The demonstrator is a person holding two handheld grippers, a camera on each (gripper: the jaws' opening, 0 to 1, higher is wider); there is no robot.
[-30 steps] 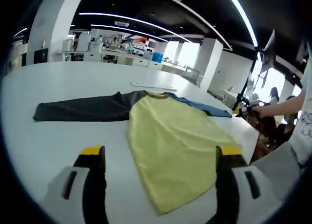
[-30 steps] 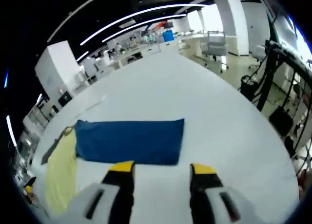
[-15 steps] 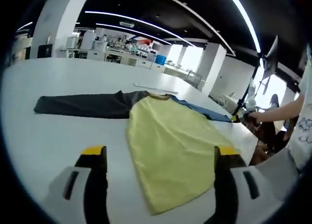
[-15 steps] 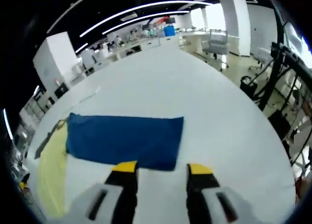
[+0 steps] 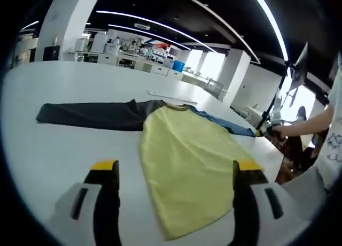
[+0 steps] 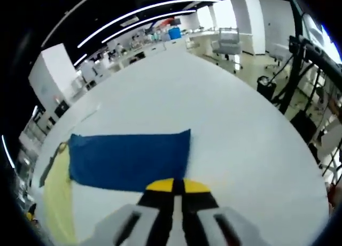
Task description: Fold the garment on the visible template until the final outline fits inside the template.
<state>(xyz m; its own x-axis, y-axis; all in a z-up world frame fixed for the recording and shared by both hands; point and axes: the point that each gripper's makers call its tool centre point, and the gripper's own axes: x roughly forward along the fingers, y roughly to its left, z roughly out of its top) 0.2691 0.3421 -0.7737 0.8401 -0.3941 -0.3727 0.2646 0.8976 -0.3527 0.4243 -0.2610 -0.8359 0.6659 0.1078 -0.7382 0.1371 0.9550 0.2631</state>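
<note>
Right gripper (image 6: 173, 185) jaws have closed beside the blue sleeve (image 6: 128, 158); left gripper (image 5: 173, 168) jaws gape, empty.

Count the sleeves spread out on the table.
2. The dark grey sleeve stretches out to one side of the yellow body; the blue sleeve lies on the opposite side, by the right claw.

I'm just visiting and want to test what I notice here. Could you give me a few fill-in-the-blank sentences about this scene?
1. The shirt has a yellow body, one dark grey sleeve and one ____ sleeve.
2. The right tongs are ____, at the near edge of that sleeve.
3. The left tongs are ____, with the yellow body between their tips.
4. The shirt lies flat on a ____ table.

Missing words: blue; shut; open; white
</note>
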